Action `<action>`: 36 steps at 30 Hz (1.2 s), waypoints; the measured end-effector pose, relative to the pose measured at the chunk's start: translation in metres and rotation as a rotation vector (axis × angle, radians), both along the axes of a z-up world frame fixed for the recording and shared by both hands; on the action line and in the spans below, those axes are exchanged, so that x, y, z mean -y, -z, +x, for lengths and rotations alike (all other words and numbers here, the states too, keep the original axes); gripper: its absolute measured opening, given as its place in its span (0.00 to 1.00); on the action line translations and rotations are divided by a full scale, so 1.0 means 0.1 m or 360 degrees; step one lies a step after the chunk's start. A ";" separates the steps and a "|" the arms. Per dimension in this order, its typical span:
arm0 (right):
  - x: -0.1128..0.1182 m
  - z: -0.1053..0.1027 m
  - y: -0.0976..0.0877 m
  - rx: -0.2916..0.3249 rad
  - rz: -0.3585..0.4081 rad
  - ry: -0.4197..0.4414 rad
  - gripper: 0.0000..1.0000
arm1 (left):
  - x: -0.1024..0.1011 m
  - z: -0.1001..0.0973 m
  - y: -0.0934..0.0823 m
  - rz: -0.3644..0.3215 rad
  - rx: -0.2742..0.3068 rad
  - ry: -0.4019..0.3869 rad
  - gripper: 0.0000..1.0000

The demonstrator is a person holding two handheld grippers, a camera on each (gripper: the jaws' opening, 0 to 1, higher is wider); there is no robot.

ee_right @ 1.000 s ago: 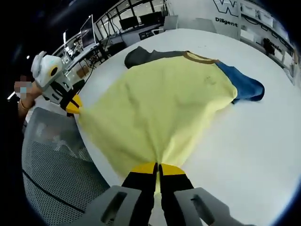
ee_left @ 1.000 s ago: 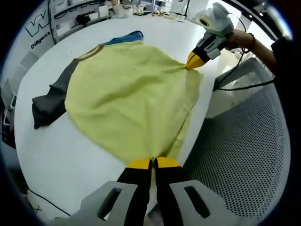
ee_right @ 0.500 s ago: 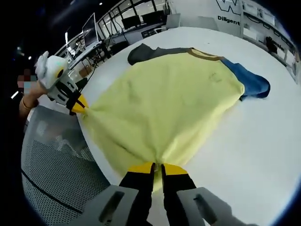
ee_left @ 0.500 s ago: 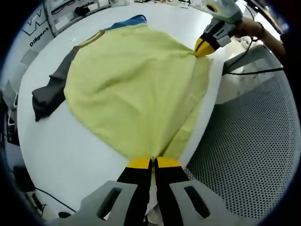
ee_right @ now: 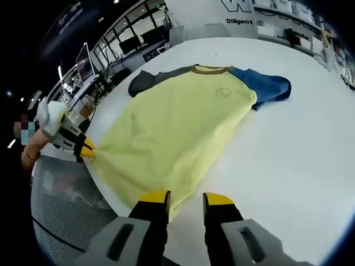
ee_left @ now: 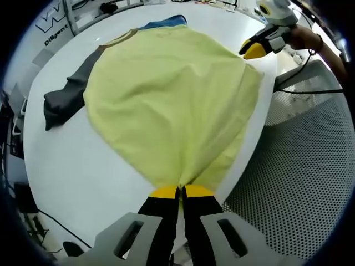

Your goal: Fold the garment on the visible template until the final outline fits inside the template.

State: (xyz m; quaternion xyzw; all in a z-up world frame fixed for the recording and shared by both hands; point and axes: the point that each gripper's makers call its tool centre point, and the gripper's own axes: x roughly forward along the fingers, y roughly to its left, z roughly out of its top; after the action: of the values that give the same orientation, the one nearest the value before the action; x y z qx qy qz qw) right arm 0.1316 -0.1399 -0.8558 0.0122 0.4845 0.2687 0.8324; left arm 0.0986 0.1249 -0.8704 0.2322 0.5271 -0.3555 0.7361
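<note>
A yellow T-shirt (ee_left: 166, 94) with a brown collar, a grey sleeve (ee_left: 64, 102) and a blue sleeve (ee_left: 166, 22) lies spread on the white table (ee_left: 72, 166). My left gripper (ee_left: 180, 192) is shut on a corner of its hem at the table's edge. The right gripper (ee_left: 252, 51) hovers just off the far hem corner. In the right gripper view the right gripper (ee_right: 186, 199) stands open, with the shirt (ee_right: 177, 127) hem beside its left jaw. The left gripper (ee_right: 89, 151) pinches the other corner there.
A grey mesh chair (ee_left: 288, 166) stands against the table's edge, also seen as a mesh seat (ee_right: 61, 210). A black cable (ee_left: 299, 91) crosses it. A hand (ee_left: 305, 39) holds the right gripper. Desks with monitors (ee_right: 127, 44) stand behind the table.
The right gripper has opened and let go of the hem corner. The left gripper stays shut on its corner. Both cameras have shifted, and the shirt lies flatter.
</note>
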 end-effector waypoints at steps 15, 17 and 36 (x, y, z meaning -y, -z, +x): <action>-0.08 0.07 0.18 -0.0038 -0.0102 -0.0035 0.00 | 0.00 0.01 0.00 -0.0023 0.0001 -0.0006 0.02; -0.07 0.07 0.18 -0.0035 -0.0119 -0.0056 0.00 | 0.00 0.01 0.00 -0.0028 0.0002 -0.0005 0.02; -0.49 0.43 -0.47 0.0168 0.0012 -0.0161 0.00 | 0.00 0.03 -0.01 -0.0057 0.0006 -0.0005 0.02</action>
State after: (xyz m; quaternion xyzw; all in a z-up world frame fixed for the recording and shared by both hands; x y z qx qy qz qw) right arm 0.1741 -0.0909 -0.8092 -0.0234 0.4389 0.3126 0.8421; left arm 0.1011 0.1252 -0.8697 0.2188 0.5196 -0.3631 0.7418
